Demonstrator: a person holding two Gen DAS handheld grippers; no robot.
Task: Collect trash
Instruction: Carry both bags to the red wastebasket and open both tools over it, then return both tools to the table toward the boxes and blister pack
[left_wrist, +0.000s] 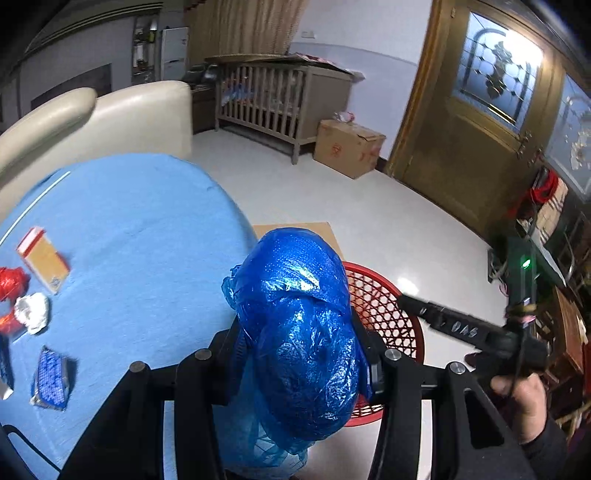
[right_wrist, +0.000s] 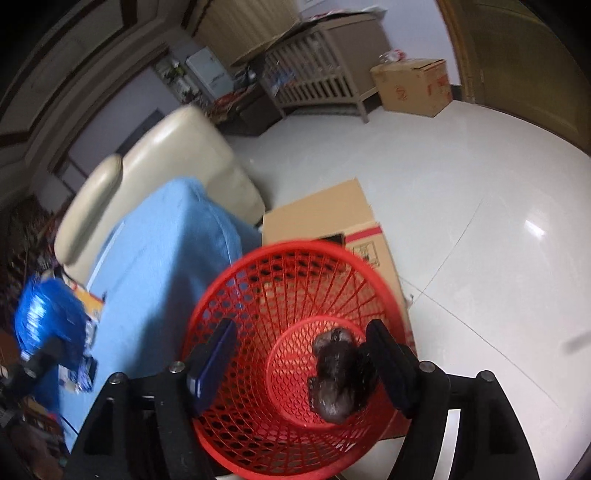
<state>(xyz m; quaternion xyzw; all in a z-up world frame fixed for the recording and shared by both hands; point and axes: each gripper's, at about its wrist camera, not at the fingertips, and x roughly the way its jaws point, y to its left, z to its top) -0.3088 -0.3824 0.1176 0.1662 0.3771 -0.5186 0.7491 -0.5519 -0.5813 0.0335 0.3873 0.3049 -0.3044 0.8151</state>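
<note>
The white tiled floor (right_wrist: 461, 192) fills most of the room around me, with a wooden crib (left_wrist: 273, 99) and a cardboard box (left_wrist: 349, 147) against the far wall and a cream sofa (left_wrist: 110, 118) behind my work surface. That surface is a table under a blue cloth (left_wrist: 140, 236), and beside its edge a flattened cardboard sheet (right_wrist: 328, 214) lies on the floor with the red mesh basket (right_wrist: 236, 291) standing on it.

My left gripper (left_wrist: 301, 354) sits at the table's edge, level with the basket rim, and its fingers are clamped on either side of a bulging blue plastic bag (left_wrist: 295, 325). My right hand (left_wrist: 524, 402) holds the right gripper (right_wrist: 299, 358) tipped down over the basket mouth, fingers spread wide with nothing between them. A dark crumpled wad (right_wrist: 332, 373) lies on the basket floor, close to my right-side finger; I cannot tell if they touch.

Left on the cloth: a tan carton with a red edge (left_wrist: 44, 258), a blue patterned packet (left_wrist: 50, 380), a white crumpled tissue (left_wrist: 33, 312) and a red wrapper (left_wrist: 13, 282).
</note>
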